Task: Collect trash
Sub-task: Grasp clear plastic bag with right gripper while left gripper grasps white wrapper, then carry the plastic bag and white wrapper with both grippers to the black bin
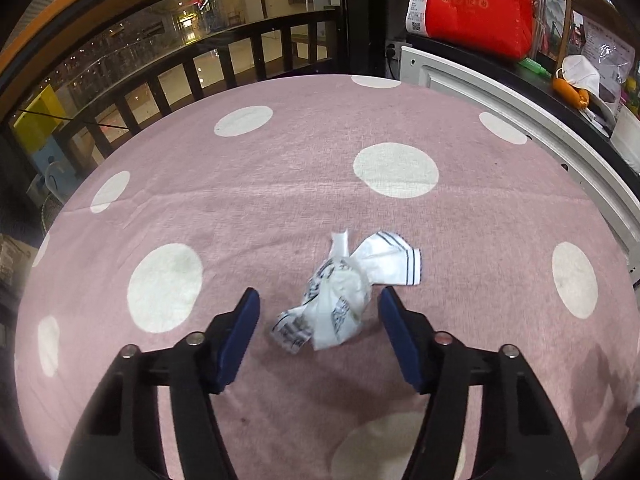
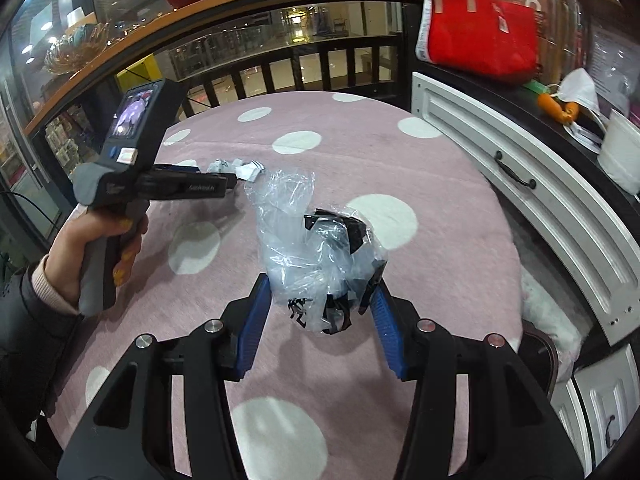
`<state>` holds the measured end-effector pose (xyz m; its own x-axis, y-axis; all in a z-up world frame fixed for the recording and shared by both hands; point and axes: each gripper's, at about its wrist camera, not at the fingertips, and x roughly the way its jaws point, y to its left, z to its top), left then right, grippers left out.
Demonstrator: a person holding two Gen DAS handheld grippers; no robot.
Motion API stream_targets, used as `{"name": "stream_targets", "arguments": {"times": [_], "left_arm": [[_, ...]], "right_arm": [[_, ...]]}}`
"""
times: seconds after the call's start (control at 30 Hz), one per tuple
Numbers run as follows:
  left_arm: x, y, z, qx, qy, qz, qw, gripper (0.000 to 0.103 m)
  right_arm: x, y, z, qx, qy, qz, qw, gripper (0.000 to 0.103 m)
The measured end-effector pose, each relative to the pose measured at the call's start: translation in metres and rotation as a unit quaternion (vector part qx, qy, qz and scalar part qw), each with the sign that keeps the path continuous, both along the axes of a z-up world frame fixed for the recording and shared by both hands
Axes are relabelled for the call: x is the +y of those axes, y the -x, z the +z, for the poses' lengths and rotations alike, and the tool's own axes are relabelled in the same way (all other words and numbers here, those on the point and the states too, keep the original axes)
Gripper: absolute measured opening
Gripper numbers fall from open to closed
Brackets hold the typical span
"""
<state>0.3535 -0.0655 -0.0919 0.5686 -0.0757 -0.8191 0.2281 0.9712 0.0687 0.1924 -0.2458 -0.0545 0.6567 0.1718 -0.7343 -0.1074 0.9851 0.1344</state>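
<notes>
A crumpled white wrapper with dark print point(image 1: 342, 298) lies on the pink polka-dot tablecloth point(image 1: 280, 168). My left gripper point(image 1: 316, 298) is open, its blue pads on either side of the wrapper, apart from it. In the right wrist view the same wrapper point(image 2: 236, 167) shows at the left gripper's tips. A clear plastic bag with black scraps inside point(image 2: 320, 252) stands on the cloth point(image 2: 440, 200). My right gripper point(image 2: 320, 284) is open with its pads flanking the bag's lower part; contact is unclear.
A white cabinet with drawers point(image 2: 520, 168) runs along the table's right side. On it sit a red bag point(image 2: 480, 24), a face mask point(image 2: 580, 88) and a white bucket point(image 2: 620, 148). A dark railing point(image 1: 220, 60) stands behind the table.
</notes>
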Motion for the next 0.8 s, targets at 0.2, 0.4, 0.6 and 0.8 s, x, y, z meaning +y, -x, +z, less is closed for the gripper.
{"name": "stream_targets", "arguments": {"times": [0.2,0.4,0.6,0.8], "left_arm": [[-0.011,0.009,0.002,-0.014,-0.012,-0.012,0.9998,0.039],[-0.010,0.027,0.011,-0.023,0.001,-0.016,0.9996,0.038],[-0.003,0.054,0.022,-0.025,0.023,-0.012,0.9993,0.038],[0.006,0.091,0.036,-0.039,0.056,-0.013,0.9976,0.038]], "right_arm": [[-0.015,0.013,-0.006,0.002,-0.016,-0.021,1.000,0.050],[-0.020,0.019,-0.007,-0.004,-0.020,-0.032,0.999,0.050],[-0.020,0.032,-0.005,-0.017,-0.014,-0.038,0.999,0.050],[-0.026,0.046,-0.005,-0.024,-0.017,-0.044,0.999,0.050]]}}
